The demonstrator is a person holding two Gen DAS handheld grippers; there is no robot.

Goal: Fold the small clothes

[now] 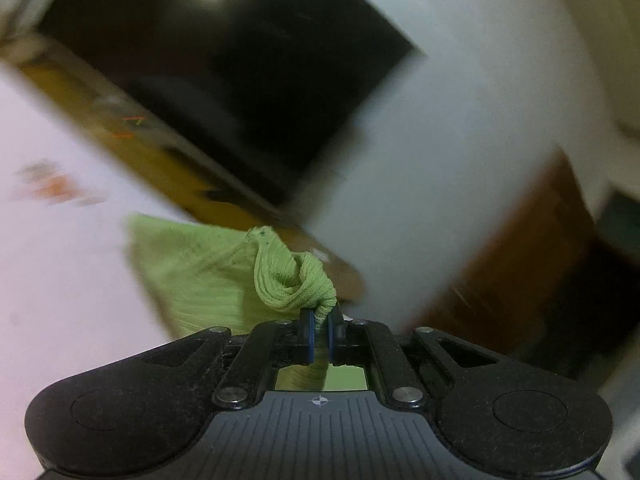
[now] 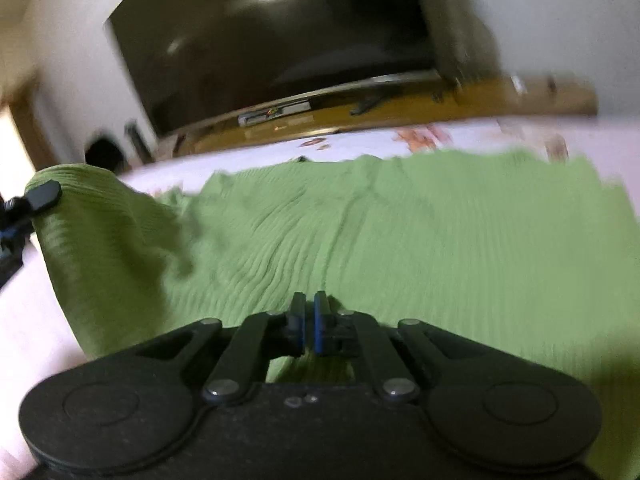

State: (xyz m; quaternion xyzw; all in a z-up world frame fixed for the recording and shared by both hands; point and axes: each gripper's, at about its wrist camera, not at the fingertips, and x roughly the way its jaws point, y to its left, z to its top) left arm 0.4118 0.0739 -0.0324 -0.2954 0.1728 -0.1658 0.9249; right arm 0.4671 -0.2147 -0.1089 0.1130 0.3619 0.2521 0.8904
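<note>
A light green ribbed knit garment [image 2: 400, 240] lies spread on a white sheet with a print. My left gripper [image 1: 322, 320] is shut on a bunched corner of the garment [image 1: 296, 284] and holds it lifted; the cloth hangs down to the left. That gripper shows at the far left of the right wrist view [image 2: 24, 208], with the raised green corner over it. My right gripper [image 2: 308, 312] is shut low over the near edge of the garment; whether cloth is pinched between its fingers I cannot tell.
A large dark TV screen [image 2: 272, 40] stands on a yellow-brown wooden cabinet [image 2: 480, 96] beyond the bed's far edge. White wall [image 1: 460, 120] and brown furniture [image 1: 520, 260] show in the left wrist view. The sheet [image 1: 60, 260] extends left of the garment.
</note>
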